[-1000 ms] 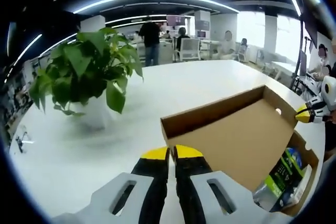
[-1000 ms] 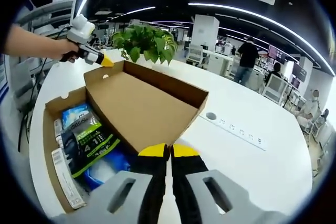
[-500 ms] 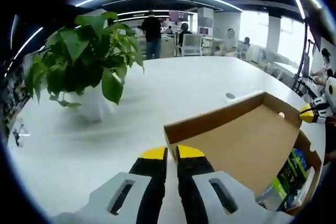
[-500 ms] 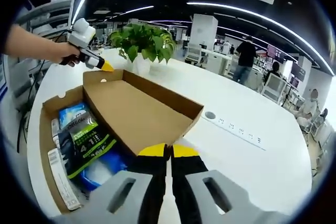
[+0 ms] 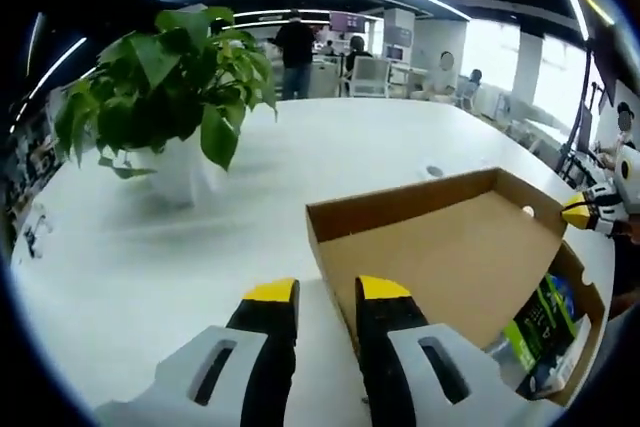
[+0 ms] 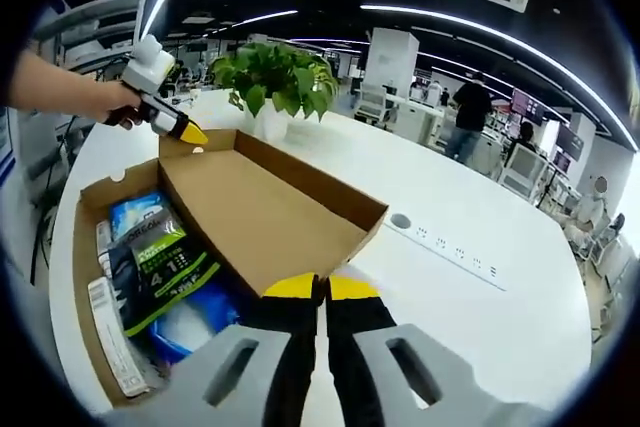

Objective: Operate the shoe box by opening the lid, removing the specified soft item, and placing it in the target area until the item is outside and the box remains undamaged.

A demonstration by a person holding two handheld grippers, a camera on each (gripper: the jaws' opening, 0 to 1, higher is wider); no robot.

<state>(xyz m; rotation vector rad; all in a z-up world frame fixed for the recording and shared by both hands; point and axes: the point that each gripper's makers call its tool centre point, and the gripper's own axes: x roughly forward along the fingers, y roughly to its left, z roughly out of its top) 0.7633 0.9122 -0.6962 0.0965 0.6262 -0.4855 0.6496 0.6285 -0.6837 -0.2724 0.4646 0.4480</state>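
A brown cardboard shoe box (image 6: pixel 95 247) sits on a white round table (image 6: pixel 470 297), its hinged lid (image 6: pixel 265 212) swung up and back over the far side. Inside, at eight o'clock in the right gripper view, lie soft packets, one dark with green print (image 6: pixel 160 267). The right gripper (image 6: pixel 322 287) has its yellow-tipped jaws pressed together at the lid's near edge. The left gripper (image 5: pixel 328 292) hangs at the lid's other end with jaws slightly spread; half a second ago they were shut. To finish well, ease the lid fully back without creasing it. A potted green plant (image 5: pixel 165 97) stands nearby.
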